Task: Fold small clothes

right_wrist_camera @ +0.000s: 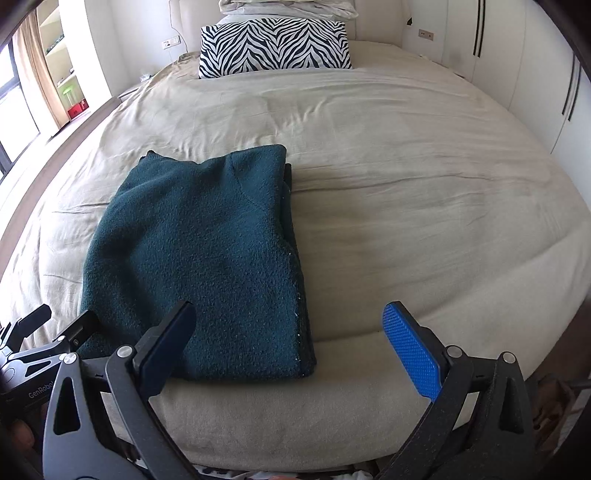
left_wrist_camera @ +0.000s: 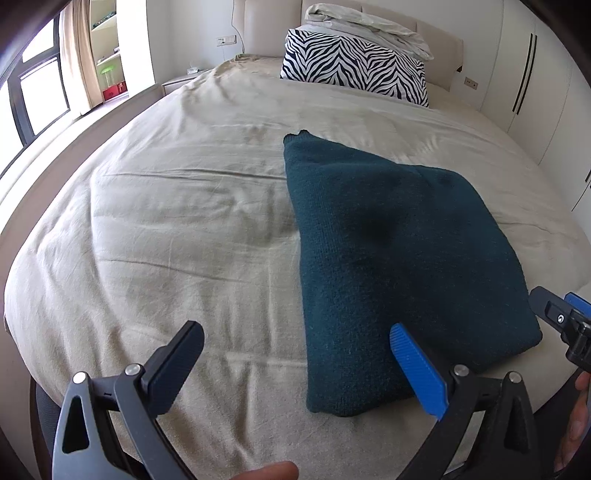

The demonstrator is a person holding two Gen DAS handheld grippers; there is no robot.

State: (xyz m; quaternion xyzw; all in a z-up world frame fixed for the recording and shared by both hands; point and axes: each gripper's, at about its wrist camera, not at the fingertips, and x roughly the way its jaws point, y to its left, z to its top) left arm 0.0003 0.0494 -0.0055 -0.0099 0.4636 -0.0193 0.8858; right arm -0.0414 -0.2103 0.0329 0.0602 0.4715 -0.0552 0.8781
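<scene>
scene: a bedroom, a wide bed (right_wrist_camera: 406,155) under a creased beige sheet (left_wrist_camera: 177,236), daylight from a window on the left.
sweater: a dark teal knit sweater (right_wrist_camera: 199,258) lies folded into a rough rectangle on the sheet, close to the bed's near edge; its near hem sits just inside that edge. the long folded sides run away toward the headboard. layers of fabric show stacked along its right side in the right wrist view.
left gripper: the left gripper (left_wrist_camera: 295,365) hovers above the near edge of the bed, released, jaws spread wide with nothing between them. its blue pad (left_wrist_camera: 417,373) overlaps the sweater's near left corner in the picture; whether it touches the knit cannot be told. its black pad (left_wrist_camera: 177,365) is over bare sheet.
right gripper: the right gripper (right_wrist_camera: 291,343) is also released, jaws wide apart and empty, at the near edge by the sweater's near right corner. its black pad (right_wrist_camera: 170,343) stands in front of the sweater's near hem, its blue pad (right_wrist_camera: 410,347) over bare sheet to the right.
hands: a fingertip (left_wrist_camera: 269,470) shows at the bottom of the left wrist view, and part of a hand (left_wrist_camera: 576,417) at its right edge, behind the other gripper.
far end: a zebra-print pillow (right_wrist_camera: 273,44) leans at the headboard, a pale bundle of bedding (left_wrist_camera: 369,22) heaped on top of it, well apart from the sweater.
surroundings: white wardrobe doors (right_wrist_camera: 524,55) line the right wall; shelves (left_wrist_camera: 107,48) and a curtain (left_wrist_camera: 74,51) stand beside the window.
</scene>
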